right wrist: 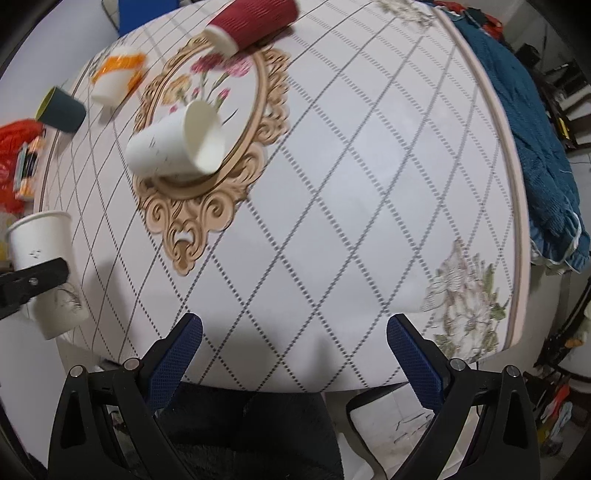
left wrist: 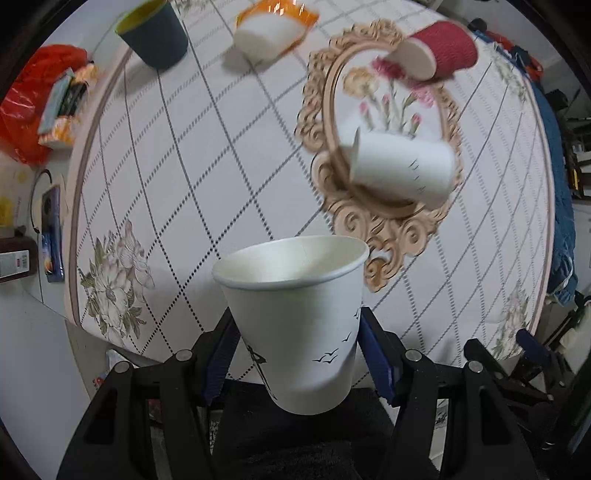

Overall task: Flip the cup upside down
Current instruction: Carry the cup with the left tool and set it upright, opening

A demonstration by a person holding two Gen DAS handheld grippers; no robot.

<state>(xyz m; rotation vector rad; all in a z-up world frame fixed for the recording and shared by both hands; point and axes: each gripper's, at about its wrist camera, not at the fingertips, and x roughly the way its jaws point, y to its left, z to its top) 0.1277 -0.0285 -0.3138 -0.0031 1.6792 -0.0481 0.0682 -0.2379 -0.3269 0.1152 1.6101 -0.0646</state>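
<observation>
My left gripper (left wrist: pixel 295 347) is shut on a white paper cup with black bird prints (left wrist: pixel 295 314). The cup is held above the near edge of the table, mouth up and tilted away. The same cup shows at the far left of the right wrist view (right wrist: pixel 40 254), with a black finger across it. My right gripper (right wrist: pixel 295 354) is open and empty above the table's near edge.
The round table (left wrist: pixel 240 166) has a diamond-pattern cloth. A plain white cup (left wrist: pixel 400 166) and a red cup (left wrist: pixel 439 50) lie on their sides; an orange-white cup (left wrist: pixel 273 31) and a dark teal cup (left wrist: pixel 155 33) sit at the back. A blue blanket (right wrist: pixel 535 147) lies on the right.
</observation>
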